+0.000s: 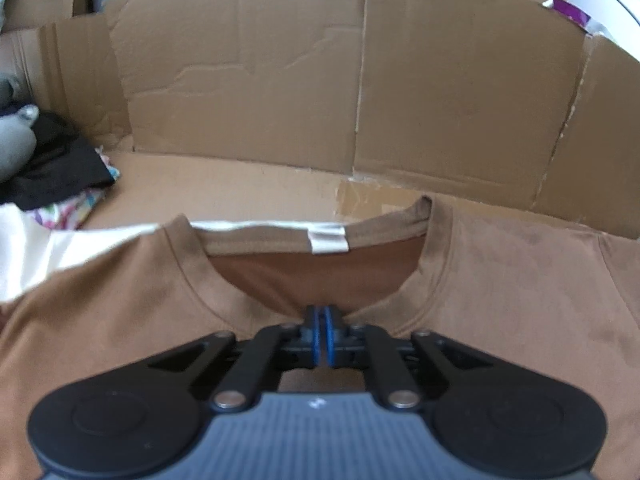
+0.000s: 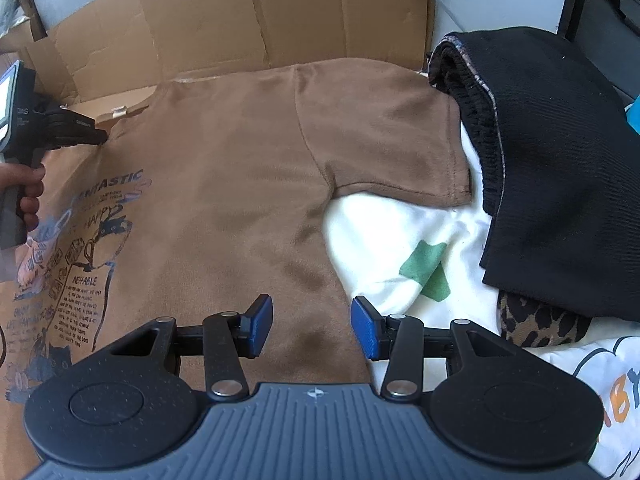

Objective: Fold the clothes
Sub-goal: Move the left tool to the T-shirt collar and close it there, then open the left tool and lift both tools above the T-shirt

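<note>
Surface: flattened cardboard (image 1: 248,184) lines the work area, its flaps standing up as a wall across the top of both views, likely to keep garments on a clean base
Task garment: brown T-shirt (image 2: 240,184) lies spread print-side up across the centre of the right wrist view, one sleeve reaching to centre right
Left gripper (image 1: 323,334): jaws pinched together on the front neckline of the shirt, low centre in the left wrist view, probably to anchor or lift the collar for a fold
Right gripper (image 2: 312,330): jaws wide apart, holding nothing, over the shirt's side edge at lower centre, seemingly lining up for a grip
Hand (image 2: 24,196): at left edge, grasping the left gripper's handle
Containers: no true bin seen
Waiting clothes: black garment (image 2: 560,168) at right; white printed garment (image 2: 412,248) beneath the shirt
</note>
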A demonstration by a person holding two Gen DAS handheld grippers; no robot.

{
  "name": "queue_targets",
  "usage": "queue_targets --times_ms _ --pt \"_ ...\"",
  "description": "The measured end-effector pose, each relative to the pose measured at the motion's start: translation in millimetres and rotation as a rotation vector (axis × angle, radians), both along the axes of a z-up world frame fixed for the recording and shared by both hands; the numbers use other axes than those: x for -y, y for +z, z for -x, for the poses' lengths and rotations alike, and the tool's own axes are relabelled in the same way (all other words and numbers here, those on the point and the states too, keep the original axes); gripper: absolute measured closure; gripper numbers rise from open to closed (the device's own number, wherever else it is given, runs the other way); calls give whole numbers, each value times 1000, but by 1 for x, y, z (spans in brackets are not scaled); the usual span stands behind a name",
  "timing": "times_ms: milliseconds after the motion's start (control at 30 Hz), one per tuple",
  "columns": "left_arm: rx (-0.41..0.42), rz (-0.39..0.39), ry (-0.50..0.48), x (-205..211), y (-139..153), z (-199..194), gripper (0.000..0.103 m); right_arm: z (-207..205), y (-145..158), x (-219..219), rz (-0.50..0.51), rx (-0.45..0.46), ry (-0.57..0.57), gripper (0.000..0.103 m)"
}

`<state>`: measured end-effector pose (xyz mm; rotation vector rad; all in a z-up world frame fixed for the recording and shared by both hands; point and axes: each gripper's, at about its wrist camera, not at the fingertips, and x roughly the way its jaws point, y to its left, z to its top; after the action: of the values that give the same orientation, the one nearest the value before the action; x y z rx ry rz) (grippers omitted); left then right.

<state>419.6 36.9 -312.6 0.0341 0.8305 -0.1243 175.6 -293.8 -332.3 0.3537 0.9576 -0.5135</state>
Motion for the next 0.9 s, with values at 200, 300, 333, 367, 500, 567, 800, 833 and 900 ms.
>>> queue_targets --times_ms 200,300,333,367,500,567,800,833,900 --pt "49 13 8 -14 31 30 56 3 6 4 -8 39 -20 48" --pt "39 -20 -61 -18 32 52 56 3 6 -2 -5 50 9 48" --pt "29 -36 -93 -18 28 58 56 2 5 -5 -4 50 24 48" --pt "13 -55 -122 -17 22 60 57 2 2 -8 -6 42 37 48" --pt "-72 -87 -128 -19 -4 54 57 0 -14 -18 -8 -19 71 48" --pt "-59 -61 -110 -23 -10 51 53 2 -22 -20 4 -63 79 48" --pt "-52 -83 -96 -19 -16 38 46 15 -31 -24 50 -96 83 49" --pt "-59 -87 -98 -19 -15 37 46 16 -31 -24 49 -104 83 49" --pt "-78 -95 -96 -18 -13 35 46 17 -30 -22 28 -120 69 49"
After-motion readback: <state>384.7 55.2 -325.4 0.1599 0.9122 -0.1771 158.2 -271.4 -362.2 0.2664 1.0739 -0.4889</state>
